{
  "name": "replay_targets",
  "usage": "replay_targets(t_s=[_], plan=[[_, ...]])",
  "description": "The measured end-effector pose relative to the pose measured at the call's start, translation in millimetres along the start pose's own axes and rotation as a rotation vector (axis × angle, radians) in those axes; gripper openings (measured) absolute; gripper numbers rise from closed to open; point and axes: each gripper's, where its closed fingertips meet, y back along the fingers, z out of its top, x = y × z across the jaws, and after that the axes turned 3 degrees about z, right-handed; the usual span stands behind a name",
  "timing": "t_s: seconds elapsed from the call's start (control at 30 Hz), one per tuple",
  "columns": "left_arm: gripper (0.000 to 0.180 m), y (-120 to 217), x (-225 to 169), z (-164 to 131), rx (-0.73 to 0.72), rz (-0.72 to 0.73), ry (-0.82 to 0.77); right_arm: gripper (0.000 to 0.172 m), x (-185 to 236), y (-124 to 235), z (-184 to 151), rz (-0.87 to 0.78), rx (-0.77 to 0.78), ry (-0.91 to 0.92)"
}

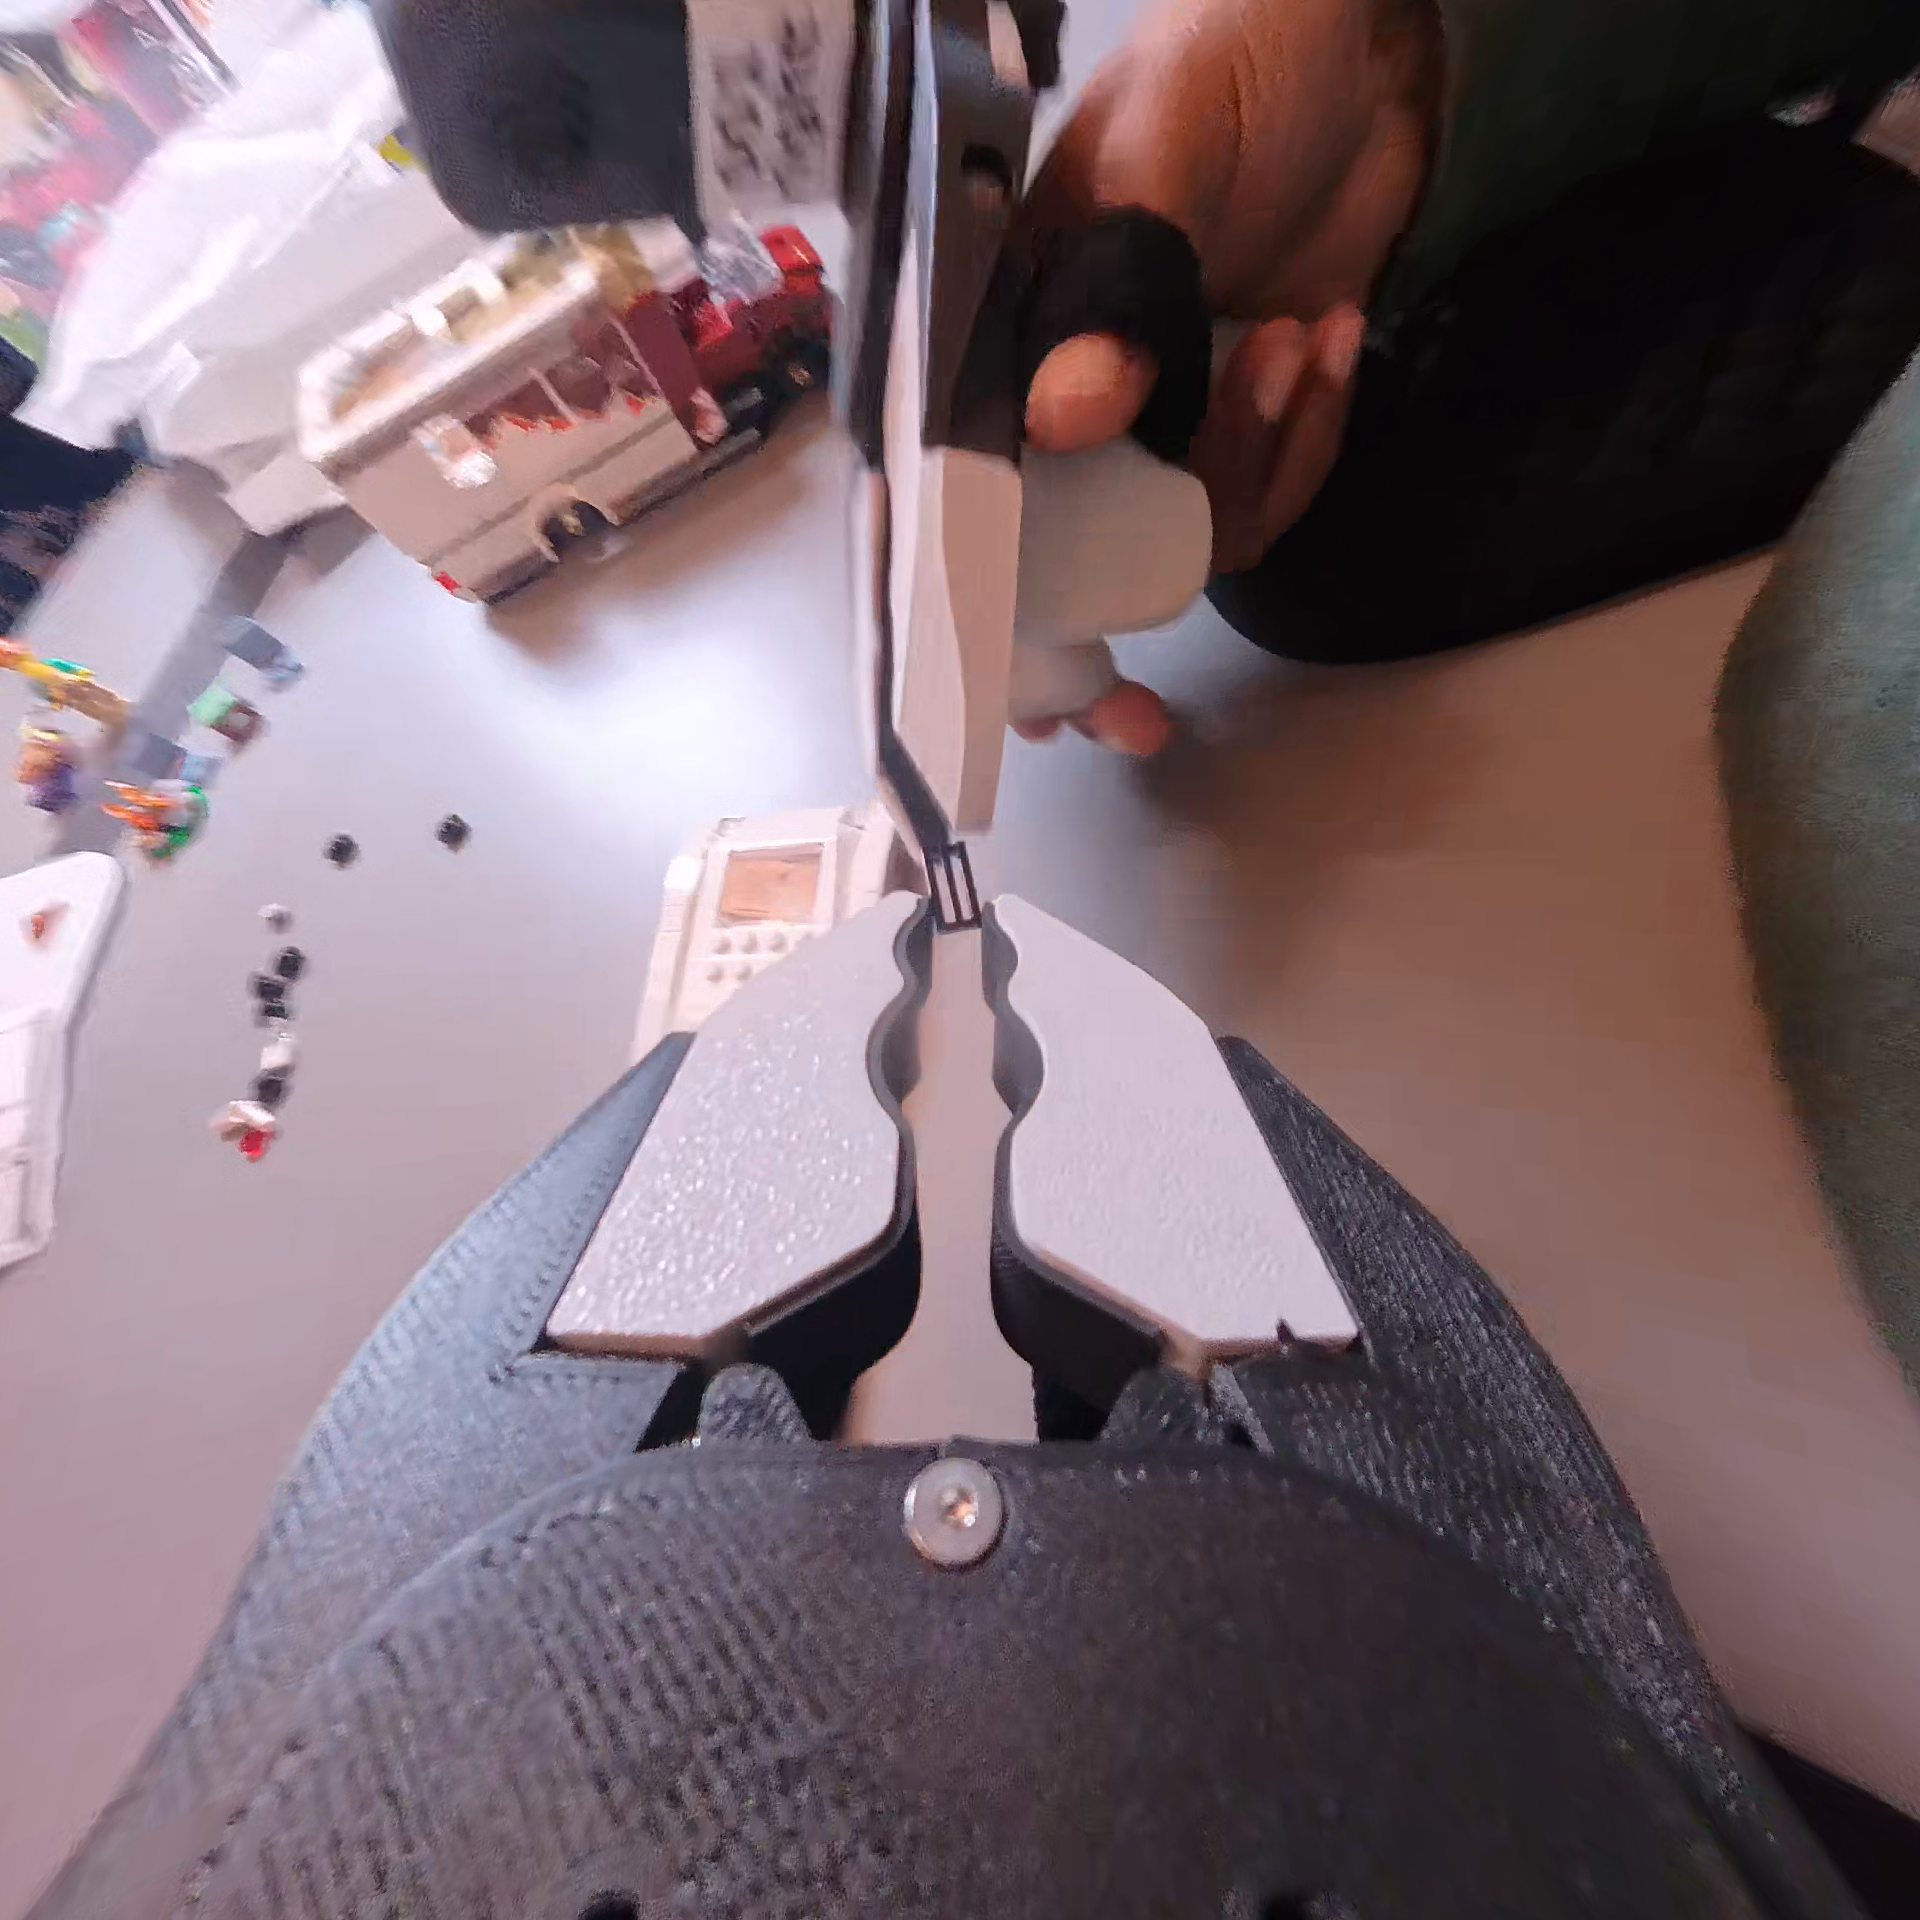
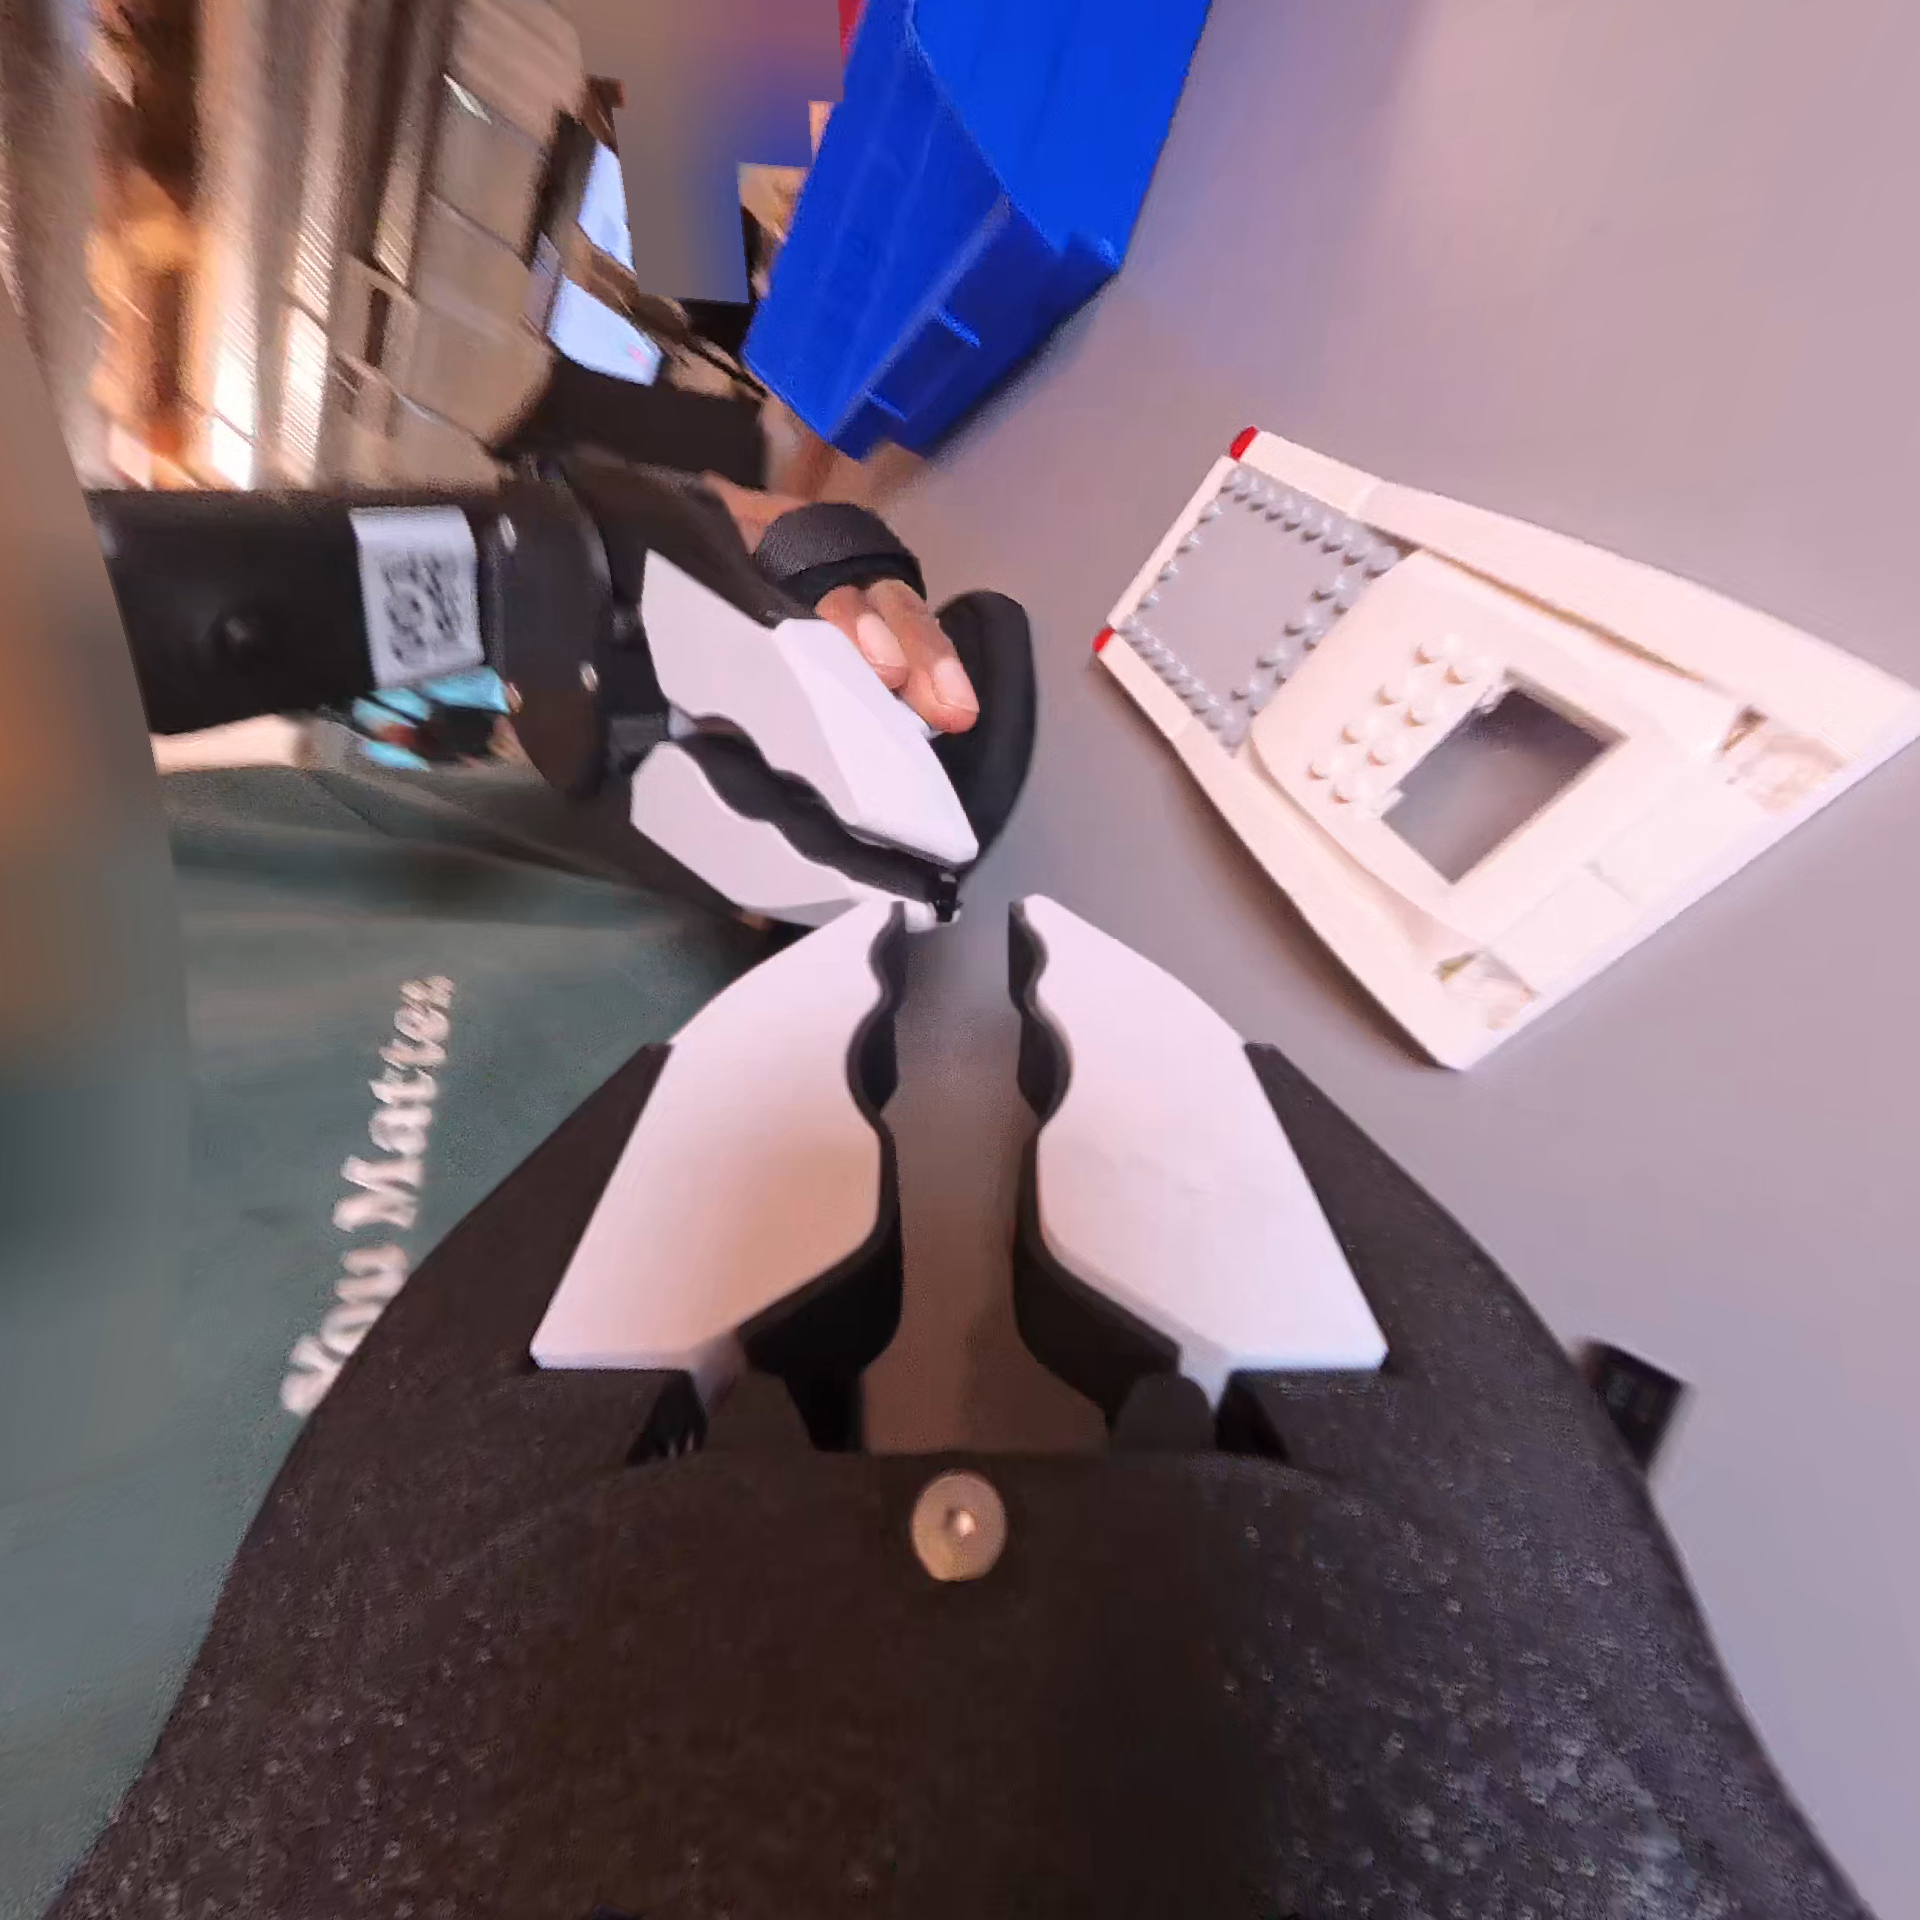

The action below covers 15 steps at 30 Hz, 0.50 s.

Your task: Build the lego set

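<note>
My left gripper is shut on a small black grille-like brick piece, pinched at the very tips of its fingers. The right wrist view shows the same grip: the left gripper comes in from the left with the black piece between its closed tips. My right gripper is open and holds nothing. Its left fingertip is right next to the black piece. In the left wrist view the right gripper points down from above, tips just at the piece.
A white brick-built panel with a window lies on the grey table, right of both grippers. It also shows in the left wrist view. A white and red brick truck stands behind. Small loose pieces lie left. A blue bin stands behind. My left and right fingertips are right by each other.
</note>
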Motion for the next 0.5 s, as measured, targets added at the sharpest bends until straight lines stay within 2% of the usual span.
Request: replay_targets(t_s=[0.13,0.2,0.33,0.5], plan=[[0.009,-5,-26,-30,0.156,-0.211,0.077,0.020,-9,13,-10,-0.192,0.165,0.352],[0.009,-8,-34,-44,0.246,-0.269,0.077,0.020,-11,13,-17,-0.244,0.237,0.460],[0.009,-11,-37,-48,0.312,-0.319,0.078,0.020,-18,9,-23,-0.283,0.290,0.520],[0.010,-11,-37,-48,0.352,-0.357,0.111,0.019,-19,10,-22,-0.285,0.278,0.524]])
